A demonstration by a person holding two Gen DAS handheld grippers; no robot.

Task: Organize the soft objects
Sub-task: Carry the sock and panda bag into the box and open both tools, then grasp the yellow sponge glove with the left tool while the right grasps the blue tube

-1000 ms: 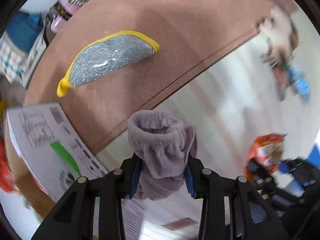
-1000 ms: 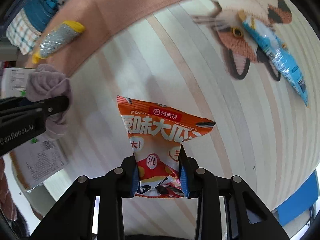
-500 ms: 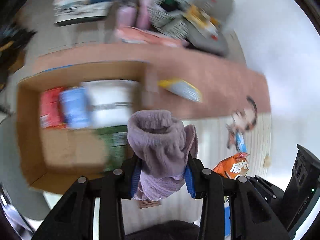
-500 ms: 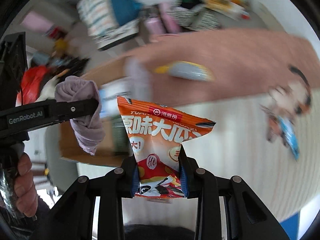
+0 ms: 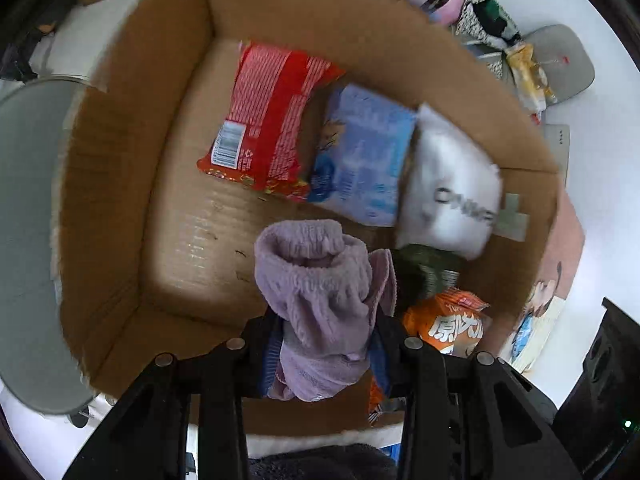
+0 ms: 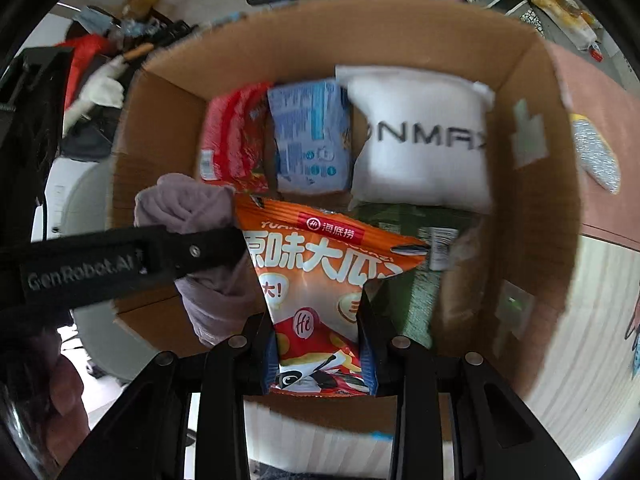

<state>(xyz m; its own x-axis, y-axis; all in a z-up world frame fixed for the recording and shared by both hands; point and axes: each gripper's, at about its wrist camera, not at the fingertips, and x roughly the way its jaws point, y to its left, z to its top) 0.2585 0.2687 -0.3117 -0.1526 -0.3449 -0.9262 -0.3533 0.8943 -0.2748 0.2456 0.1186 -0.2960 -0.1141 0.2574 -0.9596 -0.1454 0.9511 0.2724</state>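
At lower centre of each wrist view, the left gripper (image 5: 326, 354) clamped a lilac fleece sock (image 5: 320, 304) and the right gripper (image 6: 320, 354) pinched an orange snack bag (image 6: 320, 280), both above the open cardboard box (image 5: 120, 160).

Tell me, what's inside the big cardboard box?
Inside the cardboard box lie a red packet, a blue packet, a white pillow and something dark green, partly covered by the orange snack bag.

Both grippers were matte black with round silver screws along their linkage arms and blue pads inside the fingers (image 6: 370, 364). The left gripper (image 6: 132, 264) bore grey "GenRobot.AI" lettering; bare skin showed lower left.
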